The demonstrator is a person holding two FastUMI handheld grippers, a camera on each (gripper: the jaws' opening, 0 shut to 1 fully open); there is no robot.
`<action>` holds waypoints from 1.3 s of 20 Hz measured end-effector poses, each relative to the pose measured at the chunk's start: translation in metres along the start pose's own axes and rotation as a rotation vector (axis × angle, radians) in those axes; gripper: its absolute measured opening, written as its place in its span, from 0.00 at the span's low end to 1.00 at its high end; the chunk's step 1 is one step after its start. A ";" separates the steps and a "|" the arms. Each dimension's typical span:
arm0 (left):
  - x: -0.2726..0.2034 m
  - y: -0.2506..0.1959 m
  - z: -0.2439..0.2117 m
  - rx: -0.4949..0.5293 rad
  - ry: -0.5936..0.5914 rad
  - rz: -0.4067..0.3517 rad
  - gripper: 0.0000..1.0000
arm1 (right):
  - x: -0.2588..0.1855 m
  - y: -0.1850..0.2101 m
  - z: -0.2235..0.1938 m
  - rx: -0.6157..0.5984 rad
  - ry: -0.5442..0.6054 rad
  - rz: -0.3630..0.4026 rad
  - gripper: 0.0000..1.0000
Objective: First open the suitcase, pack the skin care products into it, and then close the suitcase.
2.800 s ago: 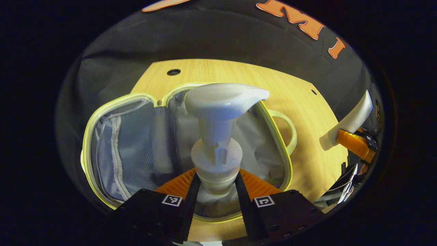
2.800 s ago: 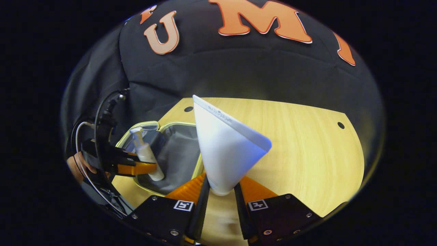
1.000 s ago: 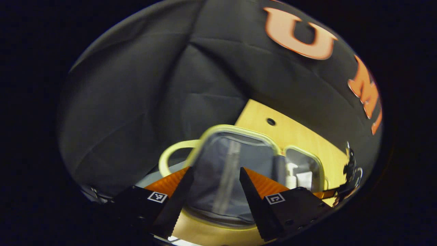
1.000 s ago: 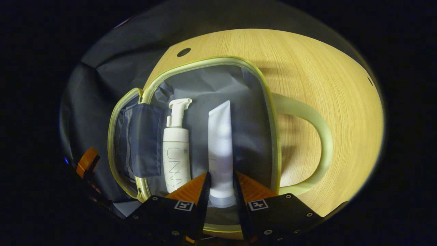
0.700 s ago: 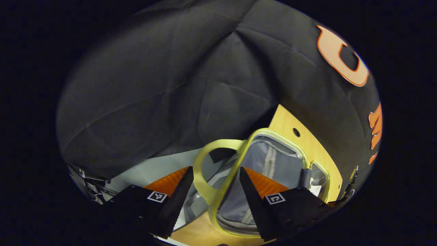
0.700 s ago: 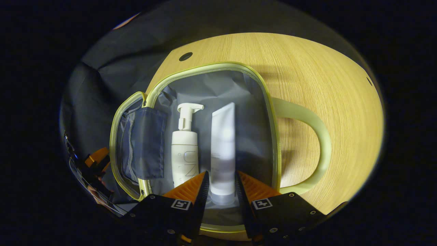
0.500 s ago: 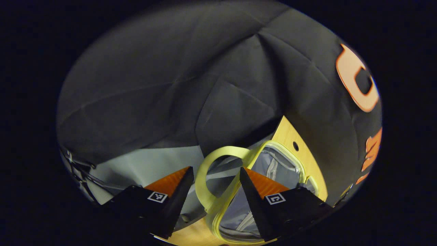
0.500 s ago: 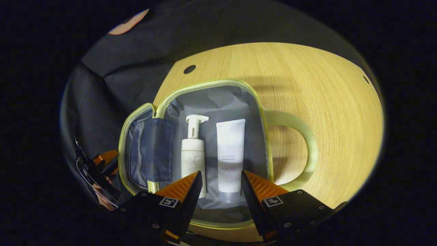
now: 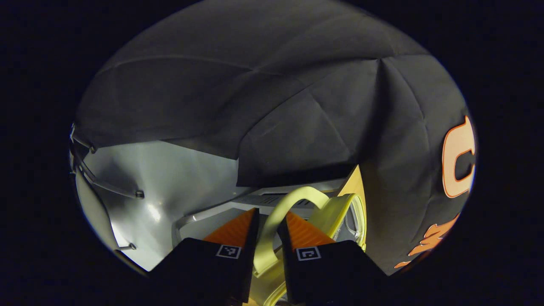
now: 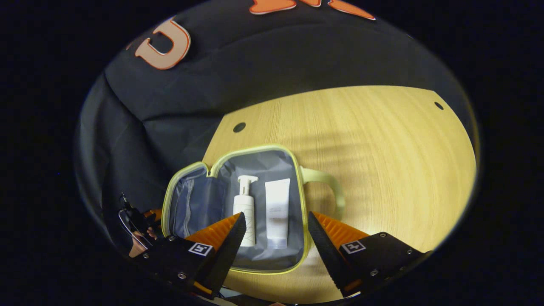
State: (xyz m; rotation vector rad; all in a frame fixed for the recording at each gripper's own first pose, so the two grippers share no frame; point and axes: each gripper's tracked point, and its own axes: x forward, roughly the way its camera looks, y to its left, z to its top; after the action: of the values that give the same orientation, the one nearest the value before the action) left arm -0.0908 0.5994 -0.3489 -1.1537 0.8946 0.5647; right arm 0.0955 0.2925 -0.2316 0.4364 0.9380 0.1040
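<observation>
The small suitcase [image 10: 255,148], yellow-green rimmed with grey lining, lies open on the wooden table [image 10: 382,161]. In its right half a white pump bottle [image 10: 245,208] and a white tube [image 10: 277,199] lie side by side. My right gripper [image 10: 276,216] hangs above them, open and holding nothing. The left half, the lid [image 10: 187,199], lies flat. In the left gripper view, my left gripper [image 9: 267,231] is shut on the lid's pale handle [image 9: 293,197], beside the lid's rim [image 9: 340,208]. In the right gripper view the left gripper [image 10: 142,221] sits at the lid's outer edge, with a hand behind it.
The suitcase's other handle [image 10: 327,182] sticks out to the right on the table. A round hole [image 10: 239,127] marks the table's far left corner. Beyond the table's left edge, a pale grey floor and frame [image 9: 170,178] lie below.
My right gripper let go of the tube in the suitcase, opened wide and drew back upward. My left gripper swung to the lid's handle and shut on it.
</observation>
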 end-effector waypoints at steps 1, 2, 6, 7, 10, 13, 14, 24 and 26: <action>0.024 -0.001 0.000 0.015 -0.003 0.011 0.24 | -0.007 -0.003 0.009 0.003 -0.040 -0.003 0.95; -0.005 -0.006 -0.008 0.040 0.011 -0.003 0.23 | -0.016 -0.008 0.017 0.003 -0.078 -0.008 0.96; -0.006 -0.010 -0.010 0.163 -0.014 0.000 0.10 | -0.045 -0.032 0.048 -0.007 -0.227 -0.066 0.96; -0.010 -0.014 -0.008 0.213 -0.037 0.002 0.10 | -0.056 -0.040 0.056 -0.009 -0.270 -0.080 0.96; -0.034 -0.039 0.005 0.363 -0.142 0.007 0.10 | -0.082 -0.060 0.078 -0.036 -0.384 -0.137 0.96; -0.071 -0.060 0.018 0.409 -0.205 -0.023 0.10 | -0.104 -0.088 0.096 -0.092 -0.480 -0.218 0.96; -0.084 -0.070 0.018 0.425 -0.220 -0.036 0.09 | -0.110 -0.094 0.100 -0.107 -0.499 -0.232 0.96; -0.175 -0.203 -0.031 0.599 -0.317 -0.235 0.09 | -0.150 -0.128 0.120 -0.186 -0.588 -0.240 0.96; -0.192 -0.232 -0.055 0.639 -0.319 -0.282 0.09 | -0.158 -0.135 0.122 -0.204 -0.600 -0.241 0.96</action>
State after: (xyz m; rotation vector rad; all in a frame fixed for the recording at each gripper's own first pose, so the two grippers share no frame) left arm -0.0314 0.4819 -0.0723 -0.5686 0.5576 0.1927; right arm 0.0856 0.0884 -0.1050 0.1443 0.3766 -0.1458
